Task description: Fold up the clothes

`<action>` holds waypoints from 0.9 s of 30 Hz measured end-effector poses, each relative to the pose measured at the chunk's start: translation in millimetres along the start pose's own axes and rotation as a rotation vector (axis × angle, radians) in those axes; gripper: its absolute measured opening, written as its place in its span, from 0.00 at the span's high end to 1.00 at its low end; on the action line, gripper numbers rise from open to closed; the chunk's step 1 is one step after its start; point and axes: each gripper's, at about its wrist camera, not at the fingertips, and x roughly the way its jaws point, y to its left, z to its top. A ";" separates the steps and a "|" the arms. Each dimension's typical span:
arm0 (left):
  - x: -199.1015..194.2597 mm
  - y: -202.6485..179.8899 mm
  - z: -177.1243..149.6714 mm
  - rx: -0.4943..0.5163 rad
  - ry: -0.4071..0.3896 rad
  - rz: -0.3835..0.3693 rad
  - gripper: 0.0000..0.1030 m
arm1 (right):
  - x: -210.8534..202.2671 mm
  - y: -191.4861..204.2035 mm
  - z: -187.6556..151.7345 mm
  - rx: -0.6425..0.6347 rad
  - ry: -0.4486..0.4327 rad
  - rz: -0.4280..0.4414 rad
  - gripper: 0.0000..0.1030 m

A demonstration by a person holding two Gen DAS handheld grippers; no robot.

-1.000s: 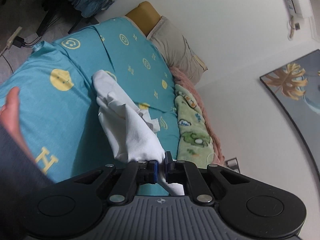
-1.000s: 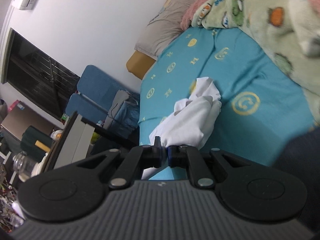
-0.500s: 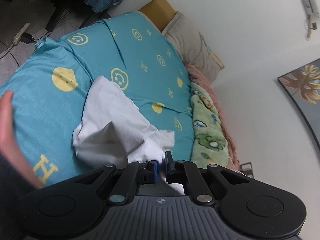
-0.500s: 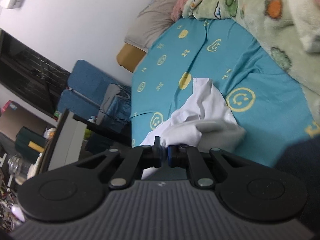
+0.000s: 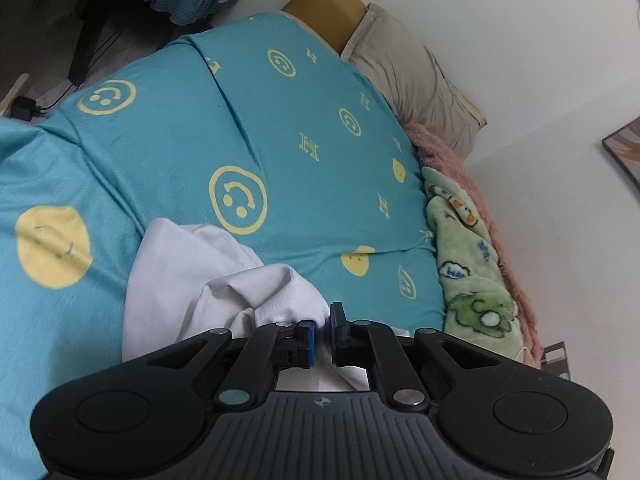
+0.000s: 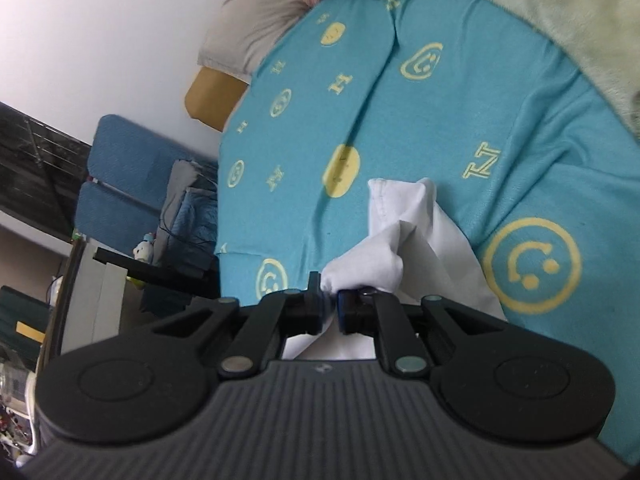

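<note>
A white garment (image 5: 192, 280) lies bunched on the turquoise bed cover (image 5: 280, 140) with yellow smiley prints. My left gripper (image 5: 323, 320) is shut on one edge of it, low over the bed, and cloth shows between the blue pads. In the right wrist view the same garment (image 6: 416, 240) rises in a crumpled peak from the cover (image 6: 440, 120). My right gripper (image 6: 329, 296) still pinches a fold of it. Its jaws are opening slightly, with the cloth between them.
A grey pillow (image 5: 416, 76) and a yellow cushion (image 5: 324, 4) lie at the head of the bed. A green fleece blanket (image 5: 468, 256) over a pink one (image 5: 448, 148) runs along the wall side. A blue chair (image 6: 120, 184) and cluttered furniture stand beside the bed.
Both grippers have sunk toward the bed with the garment. The cloth went from hanging stretched to resting in a heap on the cover. The hand at the left edge has left the view.
</note>
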 end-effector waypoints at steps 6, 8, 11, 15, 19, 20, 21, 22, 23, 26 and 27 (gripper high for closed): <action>21.0 16.8 10.7 -0.041 -0.011 -0.047 0.93 | 17.2 -3.4 14.0 -0.011 0.025 0.029 0.88; 25.0 21.5 17.0 -0.047 -0.017 -0.057 0.93 | 22.8 -2.6 18.7 -0.023 0.034 0.063 0.88; 34.3 23.8 21.3 -0.010 -0.018 -0.036 0.92 | 34.9 -5.5 24.6 -0.029 0.052 0.084 0.82; 36.8 17.9 18.8 0.056 -0.010 -0.022 0.82 | 35.8 -4.9 19.0 -0.058 0.057 0.097 0.33; 21.3 -1.4 11.0 0.203 -0.035 -0.034 0.29 | 22.8 7.9 6.8 -0.113 0.037 0.162 0.22; 17.8 -6.2 6.6 0.241 -0.043 -0.024 0.27 | 18.6 10.8 3.4 -0.130 0.028 0.185 0.22; 14.3 -11.0 2.1 0.278 -0.051 -0.015 0.24 | 15.3 12.4 0.3 -0.143 0.022 0.203 0.22; 10.8 -15.9 -2.3 0.315 -0.060 -0.005 0.22 | 13.0 13.7 -2.6 -0.154 0.017 0.213 0.23; 7.8 -20.2 -6.6 0.350 -0.067 0.005 0.22 | 10.6 15.1 -5.6 -0.166 0.013 0.222 0.23; 12.0 -23.6 -14.8 0.404 -0.063 0.047 0.22 | 9.2 19.0 -12.0 -0.221 0.009 0.223 0.32; 14.0 -24.7 -17.6 0.422 -0.063 0.061 0.22 | 13.4 20.9 -13.4 -0.258 0.012 0.197 0.36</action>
